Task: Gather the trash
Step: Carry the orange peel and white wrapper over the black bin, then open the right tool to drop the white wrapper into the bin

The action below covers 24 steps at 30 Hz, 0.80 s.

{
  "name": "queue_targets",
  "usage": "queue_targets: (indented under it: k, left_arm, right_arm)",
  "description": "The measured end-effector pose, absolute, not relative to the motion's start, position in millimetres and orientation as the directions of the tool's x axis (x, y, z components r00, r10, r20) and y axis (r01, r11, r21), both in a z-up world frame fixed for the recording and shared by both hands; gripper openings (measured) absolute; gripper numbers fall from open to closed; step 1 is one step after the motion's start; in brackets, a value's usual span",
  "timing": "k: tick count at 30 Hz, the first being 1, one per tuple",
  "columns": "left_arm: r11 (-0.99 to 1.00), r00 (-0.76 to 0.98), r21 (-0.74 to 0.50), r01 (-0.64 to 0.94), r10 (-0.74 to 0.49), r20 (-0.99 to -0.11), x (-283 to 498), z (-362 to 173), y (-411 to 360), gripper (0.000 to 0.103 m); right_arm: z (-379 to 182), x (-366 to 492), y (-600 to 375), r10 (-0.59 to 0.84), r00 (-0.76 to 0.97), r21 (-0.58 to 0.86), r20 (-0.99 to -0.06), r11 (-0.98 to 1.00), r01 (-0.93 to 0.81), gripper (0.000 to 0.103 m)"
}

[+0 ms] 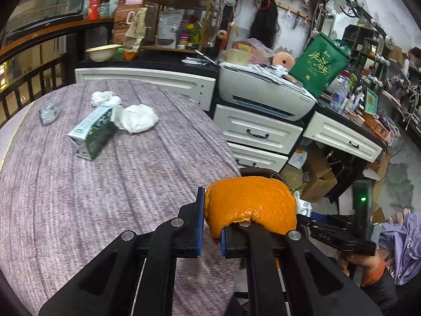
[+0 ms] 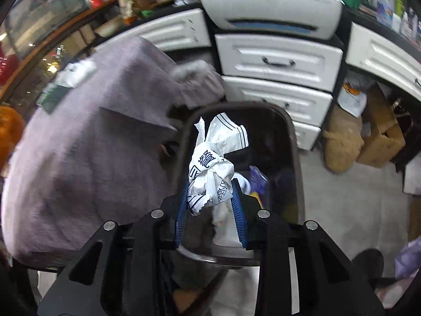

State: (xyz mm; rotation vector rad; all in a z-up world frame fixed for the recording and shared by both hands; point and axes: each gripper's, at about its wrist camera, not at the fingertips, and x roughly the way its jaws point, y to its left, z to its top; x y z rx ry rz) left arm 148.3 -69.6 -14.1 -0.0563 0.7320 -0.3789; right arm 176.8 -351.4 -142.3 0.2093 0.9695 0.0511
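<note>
My left gripper is shut on an orange peel and holds it over the table's right edge. My right gripper is shut on a crumpled white wrapper with blue print, right above the open black trash bin; it also shows in the left wrist view. Trash lies inside the bin. On the table lie a green-white carton, crumpled white tissues and a small clear wrapper.
White drawers and a printer stand behind the bin. Cardboard boxes and bags sit on the floor to the right. A cluttered counter runs along the back. The grey cloth hangs over the table edge.
</note>
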Motion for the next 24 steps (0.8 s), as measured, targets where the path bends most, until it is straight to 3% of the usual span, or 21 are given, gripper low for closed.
queue_targets:
  k: [3, 8, 10, 24]
  left_arm:
    - [0.923, 0.666, -0.178, 0.34, -0.37, -0.647, 150, -16, -83, 0.01]
    - [0.913, 0.647, -0.169, 0.371, -0.385, -0.658, 151, -21, -102, 0.01]
    - [0.91, 0.638, -0.166, 0.381, -0.389, -0.665, 153, -23, -108, 0.01]
    - [0.857, 0.538, -0.162, 0.489, -0.443, -0.717, 163, -40, -168, 0.01]
  right_arm:
    - [-160, 177, -359, 0.135, 0.543, 0.211, -0.829, 0.974, 0.081, 0.033]
    - [-180, 175, -370, 0.082, 0.517, 0.19, -0.852, 0.969, 0.16, 0.058]
    - [-183, 170, -376, 0.093, 0.518, 0.213, -0.85, 0.961, 0.178, 0.063]
    - [-167, 136, -426, 0.036, 0.565, 0.248, -0.824, 0.92, 0.304, 0.063]
